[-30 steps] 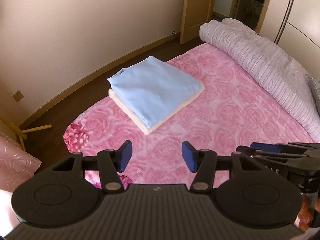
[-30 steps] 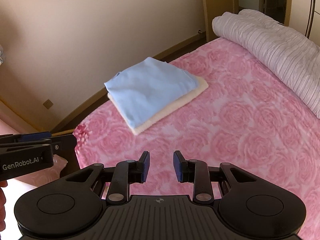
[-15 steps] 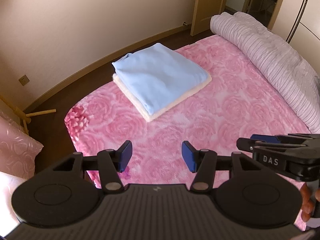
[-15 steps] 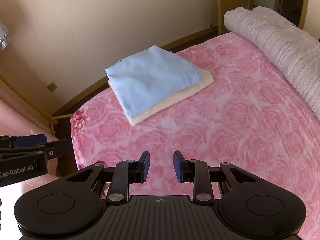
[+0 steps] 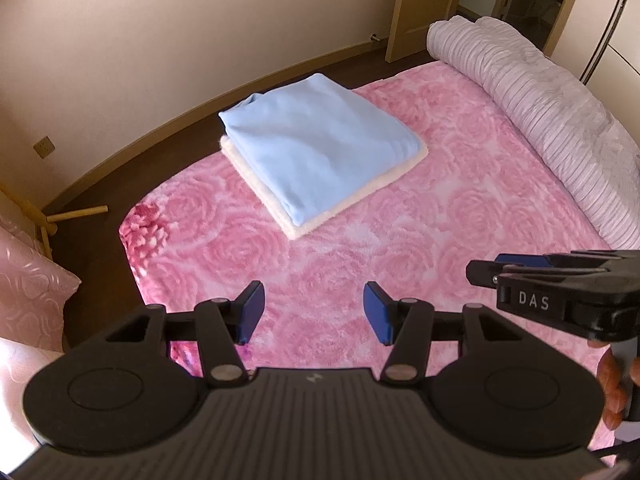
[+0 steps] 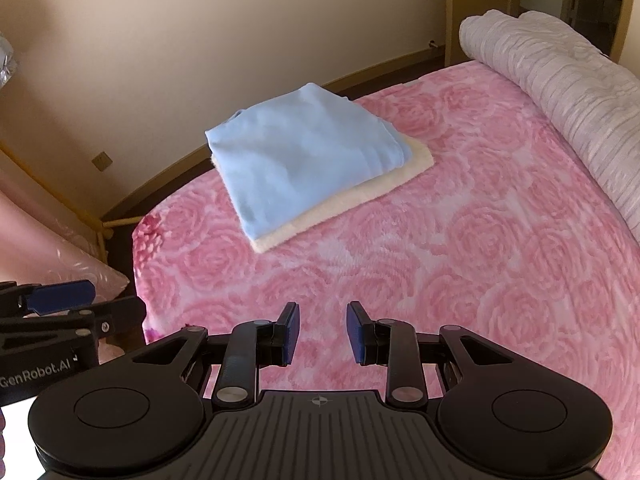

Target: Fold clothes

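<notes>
Pillow [image 5: 32, 288] in glossy pink at far left, off the bed's edge, with a wooden rack leg [image 5: 76, 213] on the dark floor behind it. Left hand-held gripper [image 5: 312, 312] hangs over the near part of the bed [image 5: 460, 208]; blue pads stand wide apart, nothing between them, only the pink rose-patterned cover below. Centre, toward the bed's far edge near the wall: folded light-blue garment [image 5: 320, 144] lying flat on top of a folded cream garment [image 5: 372, 188], whose fuzzy edge shows along the near and right sides. Both grippers well apart from this stack. Right hand-held gripper [image 6: 322, 332] also over the bare cover, pads at a narrow gap, empty. In the left view it enters from the right, with fingers [image 5: 612, 384] of the person's hand wrapped on its handle. Far right: rolled, ribbed pale-lilac quilt [image 5: 560, 120] along the bed's right side. Wooden door frame [image 5: 420, 4] behind it.
</notes>
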The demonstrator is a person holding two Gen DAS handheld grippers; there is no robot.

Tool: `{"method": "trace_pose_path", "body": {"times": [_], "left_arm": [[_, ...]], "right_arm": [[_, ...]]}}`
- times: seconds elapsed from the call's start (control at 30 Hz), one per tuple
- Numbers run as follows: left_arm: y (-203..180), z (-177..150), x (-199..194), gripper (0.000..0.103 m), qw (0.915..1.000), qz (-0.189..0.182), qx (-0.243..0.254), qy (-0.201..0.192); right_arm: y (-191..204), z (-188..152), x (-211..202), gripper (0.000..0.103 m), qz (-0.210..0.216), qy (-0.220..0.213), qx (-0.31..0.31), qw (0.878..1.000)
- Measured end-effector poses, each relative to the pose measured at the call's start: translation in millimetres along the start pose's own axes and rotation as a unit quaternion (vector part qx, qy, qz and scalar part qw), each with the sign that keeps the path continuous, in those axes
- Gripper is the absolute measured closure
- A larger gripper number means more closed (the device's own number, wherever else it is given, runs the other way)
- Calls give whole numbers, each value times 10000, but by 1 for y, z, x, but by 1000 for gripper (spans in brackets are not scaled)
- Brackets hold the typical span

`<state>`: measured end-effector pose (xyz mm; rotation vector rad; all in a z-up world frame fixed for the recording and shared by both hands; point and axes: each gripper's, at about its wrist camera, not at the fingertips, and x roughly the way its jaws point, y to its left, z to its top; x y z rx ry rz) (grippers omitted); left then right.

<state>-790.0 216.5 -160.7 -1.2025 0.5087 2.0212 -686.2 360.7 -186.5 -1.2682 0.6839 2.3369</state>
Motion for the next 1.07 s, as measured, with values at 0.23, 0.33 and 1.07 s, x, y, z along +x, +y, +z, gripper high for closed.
{"method": "trace_pose_path", "body": {"times": [0.23, 0.33, 1.07], "left_arm": [[4, 9, 12, 52, 10000, 31, -86, 21], [5, 14, 17, 52, 9999, 41, -113, 18], [4, 29, 25, 52, 9996, 114, -238, -111]], "right_arm": [[-1, 13, 14, 73, -12, 65, -50, 10000], [-2, 18, 16, 73, -11, 75, -53, 10000], [-5, 34, 21, 73, 70, 14, -15, 10000]]}}
